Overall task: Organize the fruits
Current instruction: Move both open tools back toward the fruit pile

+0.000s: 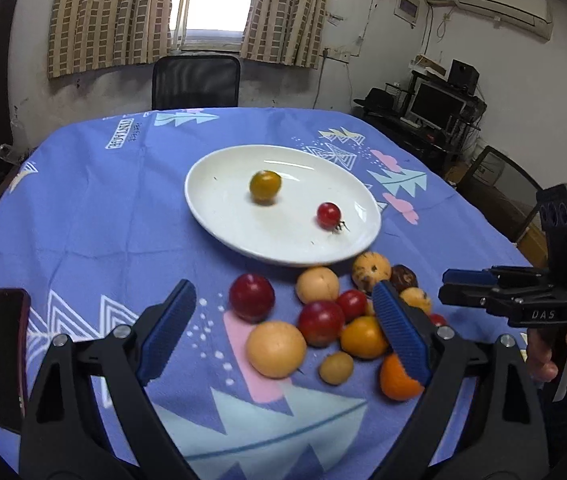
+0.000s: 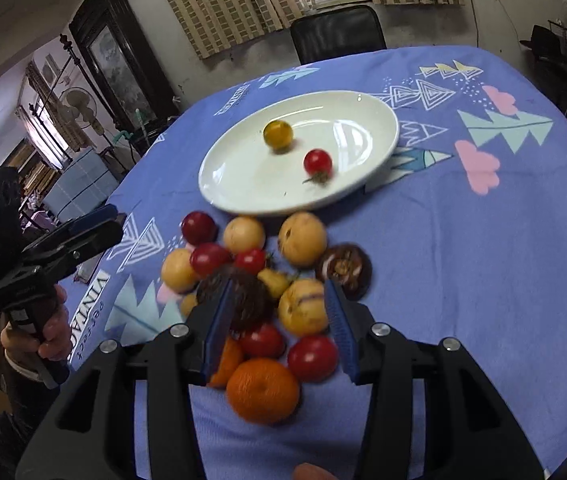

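Fruits [image 1: 323,320] heaped on table [image 1: 103,208], on blue patterned cloth, just below near rim of plate [image 1: 219,184]. Pile touching or nearly touching that rim at its far side.

Table: round-edged, covered to its edges by cloth with tree and cloud prints. Black chair [image 1: 196,82] behind far edge, under curtained window.

Plate: white, oval, shallow, past the pile. Holding two small fruits, apart from each other: yellow tomato [image 1: 265,186] near the middle, red tomato [image 1: 329,216] toward the near right rim, stem pointing at the rim.

Left claw [image 1: 285,314]: spread wide, hovering over left part of pile, nothing between the blue pads. Also seen side-on from right wrist view [image 2: 95,224], held by a hand [image 2: 49,332].

Right claw [image 2: 279,312]: spread, low over the pile, pads either side of a pale yellow fruit [image 2: 303,308] and a dark round one [image 2: 243,300], not visibly pinching. From left wrist view [image 1: 467,284] seen edge-on at right of pile; spread not clear there.

Pile, biggest down: orange [image 2: 262,390] nearest, red plums [image 1: 252,297], pale yellow round fruits [image 1: 276,349], small red tomatoes [image 2: 249,260].
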